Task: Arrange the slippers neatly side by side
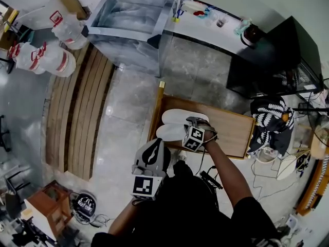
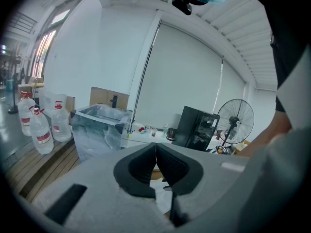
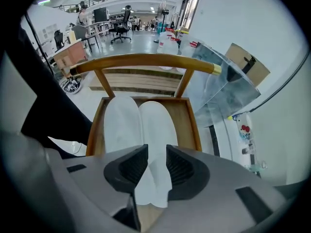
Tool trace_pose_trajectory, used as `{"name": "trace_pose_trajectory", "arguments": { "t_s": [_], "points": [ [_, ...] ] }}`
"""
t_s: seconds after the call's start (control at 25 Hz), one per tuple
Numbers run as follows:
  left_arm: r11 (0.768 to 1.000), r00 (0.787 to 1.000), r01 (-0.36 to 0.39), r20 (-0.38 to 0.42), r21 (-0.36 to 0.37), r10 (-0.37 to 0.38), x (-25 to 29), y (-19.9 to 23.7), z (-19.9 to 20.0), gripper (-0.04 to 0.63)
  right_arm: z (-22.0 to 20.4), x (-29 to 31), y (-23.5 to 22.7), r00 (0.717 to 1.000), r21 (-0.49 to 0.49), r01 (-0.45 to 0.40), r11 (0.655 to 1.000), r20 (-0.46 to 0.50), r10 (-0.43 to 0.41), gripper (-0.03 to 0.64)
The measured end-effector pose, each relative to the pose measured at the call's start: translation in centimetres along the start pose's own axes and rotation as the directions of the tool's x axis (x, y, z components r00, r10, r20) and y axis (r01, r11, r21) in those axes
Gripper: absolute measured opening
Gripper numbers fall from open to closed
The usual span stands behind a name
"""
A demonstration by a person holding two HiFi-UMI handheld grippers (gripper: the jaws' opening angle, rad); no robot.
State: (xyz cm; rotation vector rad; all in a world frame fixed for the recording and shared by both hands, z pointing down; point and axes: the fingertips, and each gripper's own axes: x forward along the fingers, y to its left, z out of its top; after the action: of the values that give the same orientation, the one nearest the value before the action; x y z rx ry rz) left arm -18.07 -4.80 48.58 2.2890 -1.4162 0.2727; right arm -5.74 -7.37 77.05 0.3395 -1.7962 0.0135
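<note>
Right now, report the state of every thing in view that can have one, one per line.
Left gripper: shut, nothing between its jaws.
Right gripper: open, pointing down over one slipper's end.
Slipper under the right gripper: flat on the chair, not clamped.
Other slipper: flat beside it, edges meeting.
Chair seat: carrying both slippers.

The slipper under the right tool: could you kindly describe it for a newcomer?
Find the wooden chair beside the glass tank. Two white slippers lie side by side on its seat; this slipper is nearer the tank than its twin, between the right tool's open jaws.
</note>
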Motion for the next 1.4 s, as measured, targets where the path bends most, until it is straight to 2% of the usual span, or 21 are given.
{"name": "trace_pose_trajectory", "arguments": {
  "t_s": [0.4,0.56,0.72,0.92,1.2,1.4],
  "points": [
    [1.000,1.000,-0.006,-0.016,-0.005,0.006,-0.4,0.5,-1.4,0.017,-0.8,2.4,-0.2,0.999,0.035,0.021,0.999,-0.038,-0.020,0.097],
    [1.000,1.000,-0.002,-0.014,-0.018,0.001,-0.4,0.9,-1.0,0.017,-0.9,2.7,-0.3,0.998,0.063,0.031,0.998,-0.047,-0.028,0.045],
    [1.000,1.000,-0.010,-0.029,-0.017,0.009,-0.5,1.2,-1.2,0.017,-0.6,2.1,-0.5,0.999,0.088,0.044,0.995,-0.035,-0.041,0.035],
    [0.999,1.000,0.026,0.007,-0.019,-0.026,-0.1,0.9,-0.3,0.017,-0.3,1.1,-0.8,0.998,0.128,0.055,0.990,-0.023,-0.053,0.032],
    [0.998,0.999,0.046,-0.001,0.031,-0.046,0.0,0.5,-0.9,0.017,-0.4,-0.6,-1.4,0.997,0.196,0.081,0.977,-0.006,-0.081,0.029],
    [0.997,0.998,0.067,0.002,0.027,-0.067,0.3,0.1,-0.5,0.017,-0.9,-1.7,-1.8,0.994,0.259,0.105,0.960,0.000,-0.109,0.028]
  ]
}}
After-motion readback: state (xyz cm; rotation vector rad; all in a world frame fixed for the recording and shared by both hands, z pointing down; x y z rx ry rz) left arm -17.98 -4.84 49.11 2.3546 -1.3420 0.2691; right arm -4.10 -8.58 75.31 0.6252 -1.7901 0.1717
